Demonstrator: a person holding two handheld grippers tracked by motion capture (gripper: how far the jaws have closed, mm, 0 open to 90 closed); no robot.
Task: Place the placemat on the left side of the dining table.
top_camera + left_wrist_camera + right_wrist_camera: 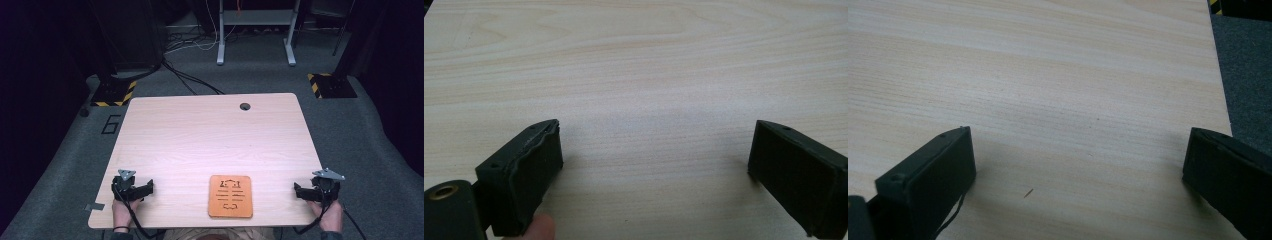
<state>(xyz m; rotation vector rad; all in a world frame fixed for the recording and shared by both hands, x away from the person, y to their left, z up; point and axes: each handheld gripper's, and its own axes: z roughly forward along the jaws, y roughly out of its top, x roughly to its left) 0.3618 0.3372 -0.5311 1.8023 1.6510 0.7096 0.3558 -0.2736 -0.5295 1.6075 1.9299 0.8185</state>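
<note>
We see an orange, square mat [230,196] with rounded corners and dark printed marks, lying flat near the lower centre of the table [210,135]. The left hand-held gripper [148,188] at lower left and the right hand-held gripper [298,191] at lower right are both released, jaws spread over bare wood.

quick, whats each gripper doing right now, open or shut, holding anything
left gripper: open, nothing between its jaws, bare table under it.
right gripper: open, holding nothing, over the table near its edge.
</note>
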